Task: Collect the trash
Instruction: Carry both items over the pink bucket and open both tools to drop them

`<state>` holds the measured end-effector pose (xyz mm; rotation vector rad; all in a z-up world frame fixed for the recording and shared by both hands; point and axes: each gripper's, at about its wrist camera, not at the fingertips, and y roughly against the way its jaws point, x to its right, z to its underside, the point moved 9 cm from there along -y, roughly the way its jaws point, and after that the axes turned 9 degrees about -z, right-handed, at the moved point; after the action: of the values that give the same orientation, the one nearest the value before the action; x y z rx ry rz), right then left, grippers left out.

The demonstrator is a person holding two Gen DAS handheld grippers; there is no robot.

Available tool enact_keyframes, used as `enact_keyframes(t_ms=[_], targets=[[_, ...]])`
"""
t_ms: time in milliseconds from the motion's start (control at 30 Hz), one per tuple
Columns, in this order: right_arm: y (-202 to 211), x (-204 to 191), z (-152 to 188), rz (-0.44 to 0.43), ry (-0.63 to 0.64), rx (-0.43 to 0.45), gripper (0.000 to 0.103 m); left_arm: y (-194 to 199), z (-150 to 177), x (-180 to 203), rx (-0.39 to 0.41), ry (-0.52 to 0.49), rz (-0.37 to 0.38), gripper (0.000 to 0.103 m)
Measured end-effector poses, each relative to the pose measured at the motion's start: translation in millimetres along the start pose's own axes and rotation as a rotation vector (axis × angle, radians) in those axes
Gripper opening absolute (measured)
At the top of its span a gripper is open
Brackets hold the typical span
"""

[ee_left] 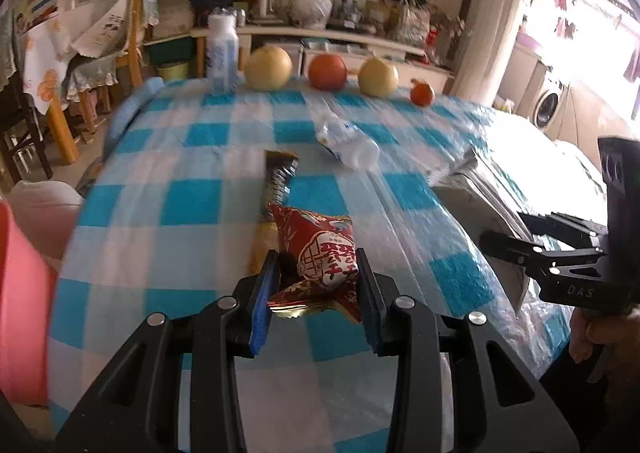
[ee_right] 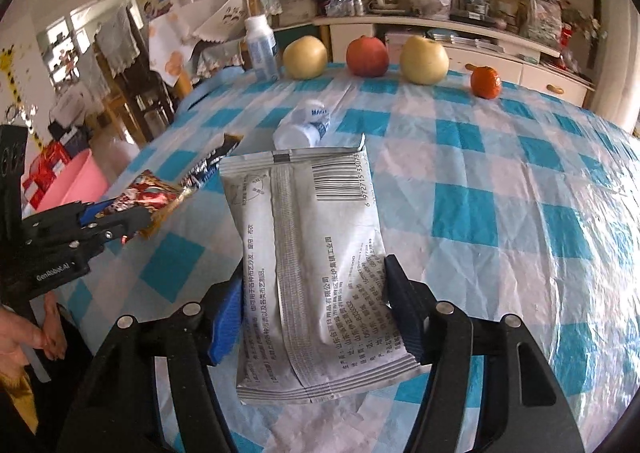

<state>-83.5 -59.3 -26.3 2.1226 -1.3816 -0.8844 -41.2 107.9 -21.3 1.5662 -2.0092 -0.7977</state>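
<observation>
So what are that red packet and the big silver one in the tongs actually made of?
The red packet looks like glossy printed plastic film with a foil lining: gold metallic shine shows at its crimped bottom edge. The silver pouch looks like matte metallised film, judging by its grey sheen, soft creases, a flat back seam and crimped ends. Either could be plain plastic; the pictures cannot settle that.
</observation>
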Motion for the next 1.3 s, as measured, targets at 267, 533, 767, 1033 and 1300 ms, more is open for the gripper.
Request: enact_keyframes(t_ms=[267,533,767,1033,1300], targets=[[2,-20,-4,-0.015,-0.005,0.001,0.065,32,-18,-57,0.081,0.113,-0.045,0.039],[1,-42,-15,-0.052,-0.024,0.016,0.065,60,-21,-141,0.147,0.250,-0.166,0.039],[-3,-66,-25,-0.083,-0.020,0.019,0.065,85,-20,-199,0.211,0.387,-0.228,0.039],[-14,-118,-44,-0.169,0.010,0.019,0.065,102,-17,-239,0.269,0.454,-0.358,0.039],[-40,-195,-68,-0.274,0.088,-0.008,0.065,106,-8,-279,0.262,0.519,-0.478,0.039]])
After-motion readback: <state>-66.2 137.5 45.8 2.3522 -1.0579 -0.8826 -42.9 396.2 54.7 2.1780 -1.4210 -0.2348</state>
